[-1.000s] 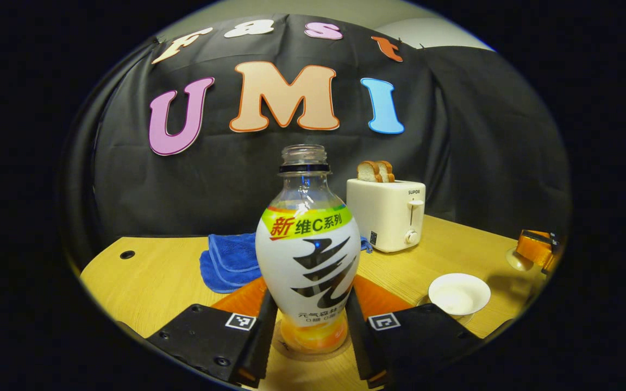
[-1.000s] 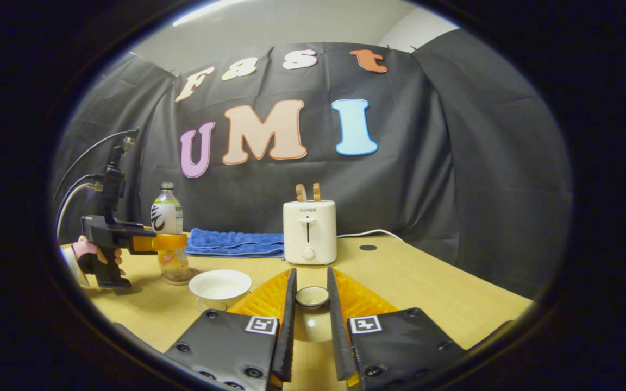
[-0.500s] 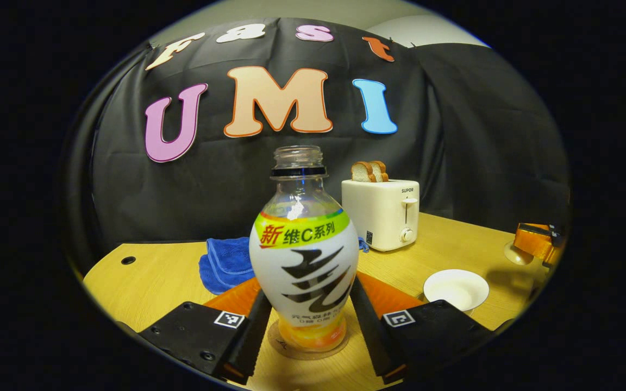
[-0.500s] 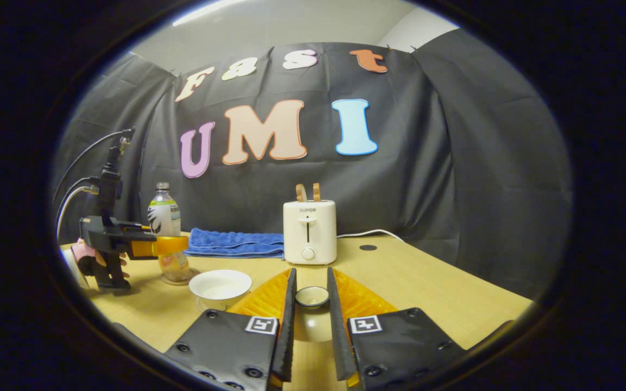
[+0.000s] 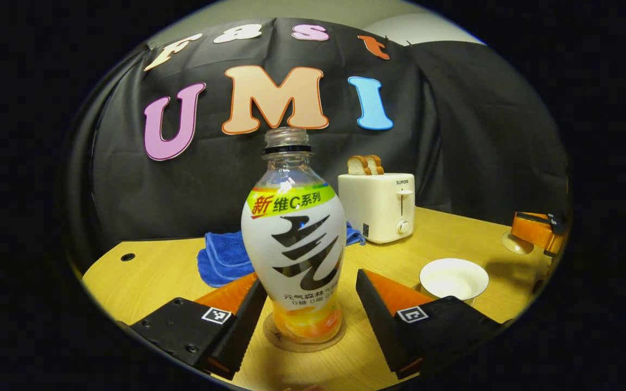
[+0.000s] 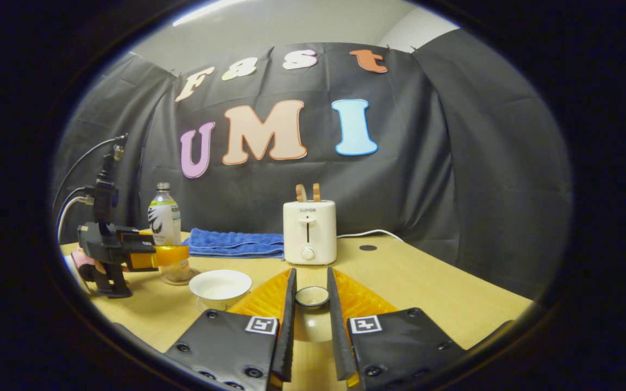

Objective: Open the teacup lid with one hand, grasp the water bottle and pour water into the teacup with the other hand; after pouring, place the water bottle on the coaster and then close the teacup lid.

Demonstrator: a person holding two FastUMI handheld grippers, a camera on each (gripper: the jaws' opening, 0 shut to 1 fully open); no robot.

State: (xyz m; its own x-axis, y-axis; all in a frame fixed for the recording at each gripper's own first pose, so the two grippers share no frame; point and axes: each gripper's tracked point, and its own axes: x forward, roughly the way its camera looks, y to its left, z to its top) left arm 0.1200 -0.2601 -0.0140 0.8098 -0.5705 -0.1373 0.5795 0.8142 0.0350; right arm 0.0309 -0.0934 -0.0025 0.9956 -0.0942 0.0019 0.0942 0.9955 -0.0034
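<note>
With the water bottle (image 5: 293, 244) upright on its coaster (image 5: 303, 339), your left hand-held gripper (image 5: 306, 320) stands spread, touching neither side. To its right the uncovered teacup (image 6: 220, 287) sits on the bench (image 6: 411, 282). Your right hand-held gripper (image 6: 310, 336) is clamped on the lid (image 6: 312, 296), so bring it leftward.

Capless water bottle (image 5: 292, 239) upright on coaster (image 5: 303, 341), open teacup (image 5: 453, 278) nearby
</note>
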